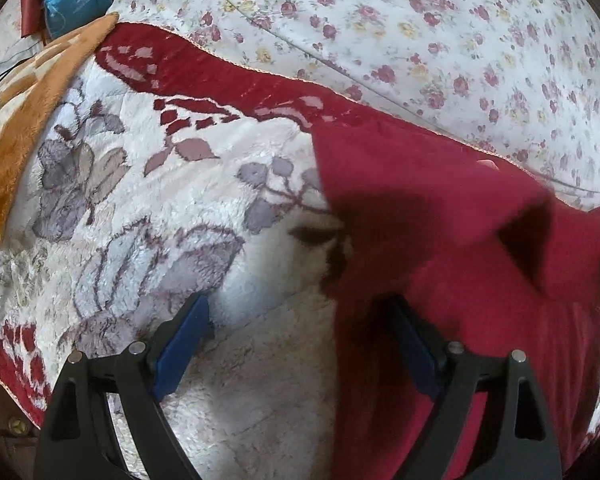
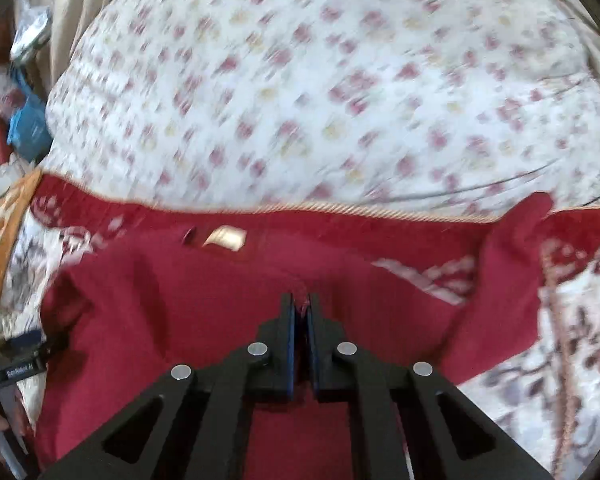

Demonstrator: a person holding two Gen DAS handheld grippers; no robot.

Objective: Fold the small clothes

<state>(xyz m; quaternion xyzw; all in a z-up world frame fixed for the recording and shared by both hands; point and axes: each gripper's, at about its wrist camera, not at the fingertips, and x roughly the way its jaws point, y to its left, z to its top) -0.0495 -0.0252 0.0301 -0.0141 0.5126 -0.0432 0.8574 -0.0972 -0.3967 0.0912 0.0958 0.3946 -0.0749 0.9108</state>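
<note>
Red garment (image 1: 452,240) spread on the plush flowered blanket (image 1: 140,200), toward the blanket's far red border, next to the floral sheet (image 1: 420,40) beyond it. Seen from the left wrist view as lying to the right of the blanket's white middle, with one corner or sleeve turned up and casting a dark shadow. Seen from the right wrist view as a wide red spread (image 2: 180,320), with a flap or sleeve (image 2: 512,264) reaching up to the blanket's trimmed edge. Small pale tag (image 2: 226,237) showing near the garment's far edge, just short of the blanket's border.

Left tongs (image 1: 300,348) wide apart, holding nothing; right-hand pad over the garment's near edge, left-hand pad over bare white blanket. Whether that pad touches the cloth: cannot tell. Right tongs (image 2: 301,308) pressed nearly together with a pinch of red cloth between them, so judged gripping the garment near its middle. Much motion blur in that view.

Judged early in the fold: garment mostly flat and open, no neat stacked layers visible, only one lifted or turned part. Left to do, most likely: carrying the pinched part across, squaring the edges, folding again to a compact shape.

Orange checked blanket (image 1: 28,120) and blue bag (image 1: 76,0) well apart, past the flowered blanket's far left corner.
</note>
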